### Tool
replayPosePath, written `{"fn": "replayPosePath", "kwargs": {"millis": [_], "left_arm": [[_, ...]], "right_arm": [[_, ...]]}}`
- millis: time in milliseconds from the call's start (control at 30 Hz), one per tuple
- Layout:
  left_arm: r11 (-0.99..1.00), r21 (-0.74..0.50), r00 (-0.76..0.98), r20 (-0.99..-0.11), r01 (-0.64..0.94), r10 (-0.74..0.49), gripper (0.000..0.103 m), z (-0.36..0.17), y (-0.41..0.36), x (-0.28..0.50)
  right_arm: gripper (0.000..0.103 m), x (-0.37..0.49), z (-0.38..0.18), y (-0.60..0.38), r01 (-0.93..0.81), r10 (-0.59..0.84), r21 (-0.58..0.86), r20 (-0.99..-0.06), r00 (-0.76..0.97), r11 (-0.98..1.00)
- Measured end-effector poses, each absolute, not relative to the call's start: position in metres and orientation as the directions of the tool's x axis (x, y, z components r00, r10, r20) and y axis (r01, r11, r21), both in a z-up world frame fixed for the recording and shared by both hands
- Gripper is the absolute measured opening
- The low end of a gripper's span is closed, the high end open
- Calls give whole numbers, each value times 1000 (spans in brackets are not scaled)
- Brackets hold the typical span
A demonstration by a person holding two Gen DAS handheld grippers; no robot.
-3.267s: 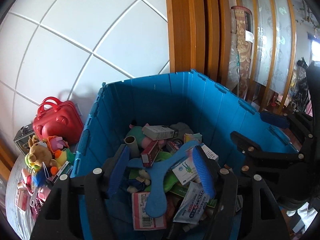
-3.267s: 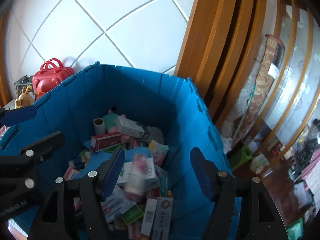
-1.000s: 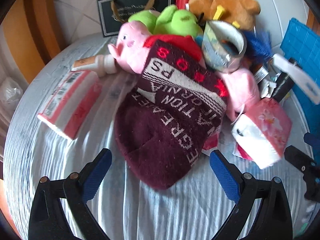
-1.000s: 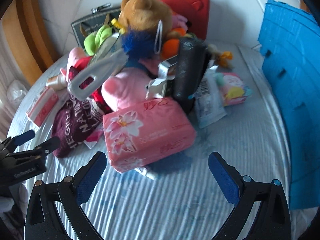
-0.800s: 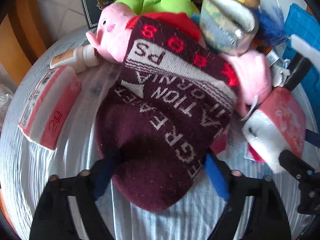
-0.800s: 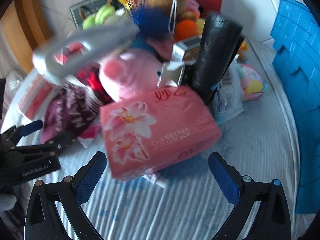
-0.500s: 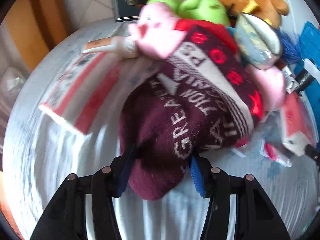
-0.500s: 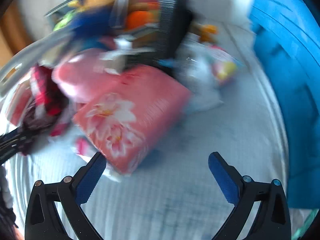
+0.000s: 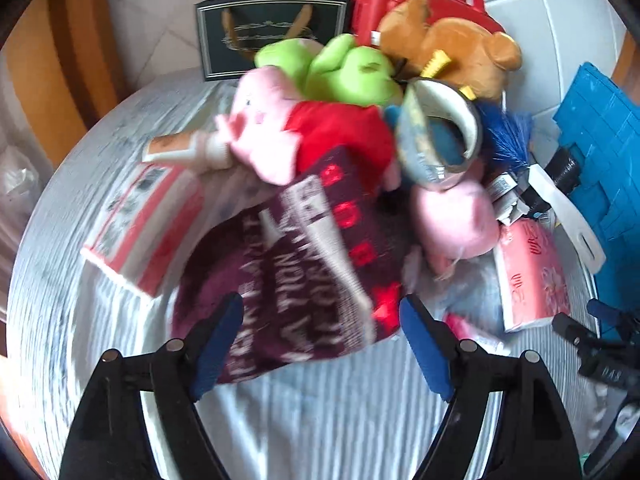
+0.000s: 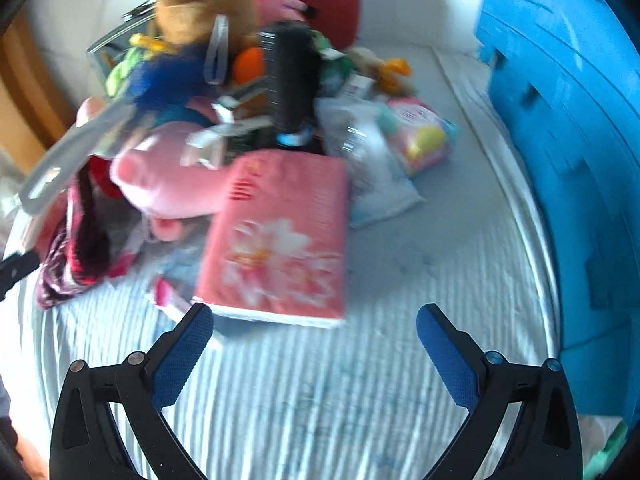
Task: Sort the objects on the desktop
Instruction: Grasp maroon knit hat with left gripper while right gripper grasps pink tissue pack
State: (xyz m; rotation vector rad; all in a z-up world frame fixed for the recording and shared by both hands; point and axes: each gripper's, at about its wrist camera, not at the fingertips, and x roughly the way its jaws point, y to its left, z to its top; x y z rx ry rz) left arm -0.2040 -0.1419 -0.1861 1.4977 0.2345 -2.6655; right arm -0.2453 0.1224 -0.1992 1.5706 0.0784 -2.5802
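1. The left gripper (image 9: 320,344) points steeply down at the near end of the maroon knitted hat (image 9: 296,280). Its jaws are opening; the hat's edge lies between the blue pads (image 9: 216,340), but I cannot tell for sure whether either pad still touches the wool.
2. The right gripper (image 10: 316,356) stands wide apart and empty over bare striped tablecloth (image 10: 320,400), with the pink tissue pack (image 10: 280,236) just beyond its left pad.
3. The blue crate (image 10: 568,140), presumably the sorting target, stands at the table's right edge, nearer the right hand.
4. The hat lies straight ahead of the left gripper, its long axis running away and slightly rightward up into the toy pile, its far end against the pink pig plush (image 9: 276,128). The left hand is clearly the nearer one; the right sees it only at its far left (image 10: 68,248).
5. The left view alone shows the red-and-white box (image 9: 140,228) and the small tube (image 9: 180,148) beside the hat; the right view alone shows the black cylinder (image 10: 292,80) and the small pastel packet (image 10: 420,136).
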Motion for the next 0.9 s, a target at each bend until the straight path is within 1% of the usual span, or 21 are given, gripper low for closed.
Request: {"fn": "replayPosePath", "kwargs": {"millis": [100, 300, 400, 433, 467, 500, 533, 600, 667, 700, 733, 767, 900], "left_arm": [[-985, -75, -492, -870, 157, -12, 80, -202, -123, -227], [-982, 36, -413, -904, 184, -110, 80, -240, -112, -251], [-979, 27, -405, -908, 203, -109, 76, -247, -118, -254], [-978, 21, -406, -908, 208, -106, 74, -247, -120, -254], [-977, 17, -407, -908, 211, -104, 65, -246, -122, -254], [-976, 11, -413, -905, 216, -101, 55, -244, -125, -253], [-977, -7, -422, -903, 215, -86, 51, -242, -128, -252], [-977, -49, -447, -893, 206, -50, 29, -235, -132, -247], [-979, -66, -469, -883, 191, -32, 21, -227, -134, -240], [-981, -63, -479, -877, 182, -32, 18, -222, -133, -236], [-983, -60, -490, -871, 174, -34, 17, -216, -132, -232], [-984, -60, -502, -865, 165, -31, 15, -211, -132, -227], [-989, -47, -572, -819, 140, -42, 14, -178, -125, -200]], "right_arm": [[103, -256, -201, 110, 144, -81, 15, -885, -459, -989], [103, -278, -220, 100, 120, -22, -30, -911, -413, -992], [103, -286, -235, 104, 97, -43, 8, -930, -366, -995], [103, -288, -238, 104, 92, -46, 14, -933, -357, -996], [103, -289, -241, 104, 89, -50, 20, -935, -350, -996], [103, -291, -244, 105, 85, -59, 32, -938, -342, -996], [103, -292, -246, 105, 81, -66, 41, -938, -340, -996], [103, -292, -246, 106, 76, -80, 57, -937, -339, -995], [103, -291, -244, 106, 77, -92, 70, -938, -335, -995], [103, -290, -242, 107, 75, -101, 80, -935, -339, -994], [91, -288, -237, 108, 75, -114, 94, -930, -348, -993], [84, -286, -233, 108, 74, -119, 98, -926, -359, -992], [82, -270, -208, 108, 106, -128, 92, -901, -415, -990]]}}
